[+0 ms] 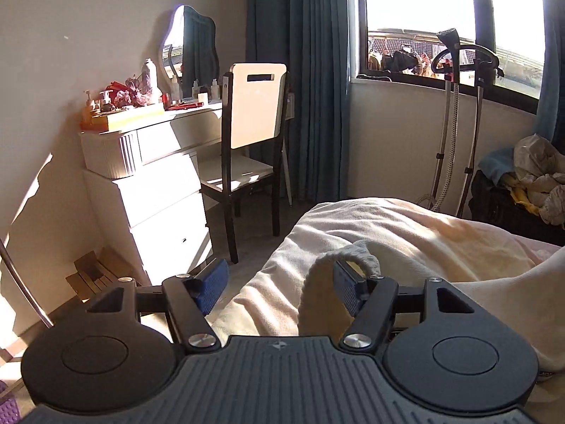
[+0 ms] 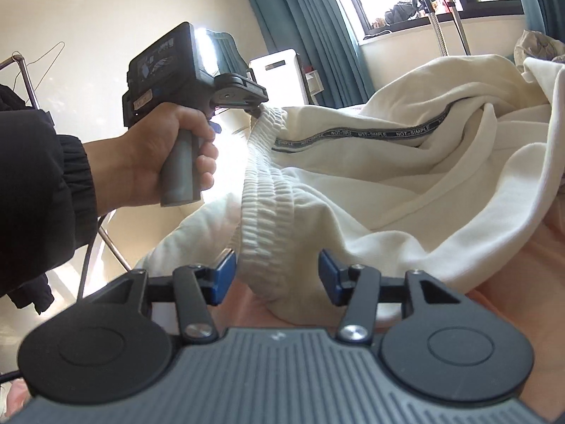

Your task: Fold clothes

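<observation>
A cream garment (image 2: 406,190) with a ribbed elastic waistband (image 2: 265,190) lies bunched on the bed; a grey tape printed NOT-SIMPLE (image 2: 388,130) runs along its inside. My right gripper (image 2: 275,275) is open, and the waistband's lower end hangs between its blue pads (image 2: 224,275) without being pinched. My left gripper (image 1: 279,282) is also open. The waistband (image 1: 339,258) loops over its right pad (image 1: 348,289), while the left pad is bare. In the right wrist view a hand (image 2: 169,155) in a black sleeve holds the left gripper (image 2: 247,99) at the waistband's upper end.
A white dresser (image 1: 152,183) crowded with bottles, a mirror and a chair (image 1: 250,141) stand left of the bed (image 1: 353,233). Teal curtains (image 1: 307,81) flank the window. A garment steamer (image 1: 455,123) and a heap of clothes (image 1: 533,176) stand at the right. A metal rack (image 2: 24,81) is at the far left.
</observation>
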The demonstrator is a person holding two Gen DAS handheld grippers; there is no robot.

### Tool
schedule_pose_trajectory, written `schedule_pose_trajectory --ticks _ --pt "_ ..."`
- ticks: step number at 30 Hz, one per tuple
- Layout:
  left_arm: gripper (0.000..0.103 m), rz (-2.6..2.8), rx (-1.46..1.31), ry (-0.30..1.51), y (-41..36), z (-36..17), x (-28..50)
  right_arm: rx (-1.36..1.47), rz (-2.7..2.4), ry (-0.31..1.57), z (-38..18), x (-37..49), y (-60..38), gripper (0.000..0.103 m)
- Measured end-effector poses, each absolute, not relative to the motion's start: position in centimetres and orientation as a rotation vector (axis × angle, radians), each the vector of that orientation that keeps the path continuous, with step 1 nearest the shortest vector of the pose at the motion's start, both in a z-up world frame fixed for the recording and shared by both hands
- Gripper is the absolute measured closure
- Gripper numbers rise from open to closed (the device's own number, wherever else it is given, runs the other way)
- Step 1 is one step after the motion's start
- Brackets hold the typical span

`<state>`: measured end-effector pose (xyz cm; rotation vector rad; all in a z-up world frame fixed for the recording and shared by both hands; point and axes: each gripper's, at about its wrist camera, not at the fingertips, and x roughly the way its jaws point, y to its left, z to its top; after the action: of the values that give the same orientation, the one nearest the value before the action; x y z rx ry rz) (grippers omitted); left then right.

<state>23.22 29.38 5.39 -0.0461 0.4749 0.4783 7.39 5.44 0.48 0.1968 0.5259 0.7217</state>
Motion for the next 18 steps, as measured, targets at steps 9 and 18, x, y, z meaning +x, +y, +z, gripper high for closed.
schedule_pose_trajectory --ticks 9,18 --pt "0.033 0.349 -0.051 0.429 23.9 8.7 11.9 0.088 0.607 0.450 3.8 1.5 -3.6 0.050" --pt "0.033 0.176 -0.092 0.411 13.5 7.0 4.6 0.022 0.433 0.365 5.7 1.0 -13.7 0.050"
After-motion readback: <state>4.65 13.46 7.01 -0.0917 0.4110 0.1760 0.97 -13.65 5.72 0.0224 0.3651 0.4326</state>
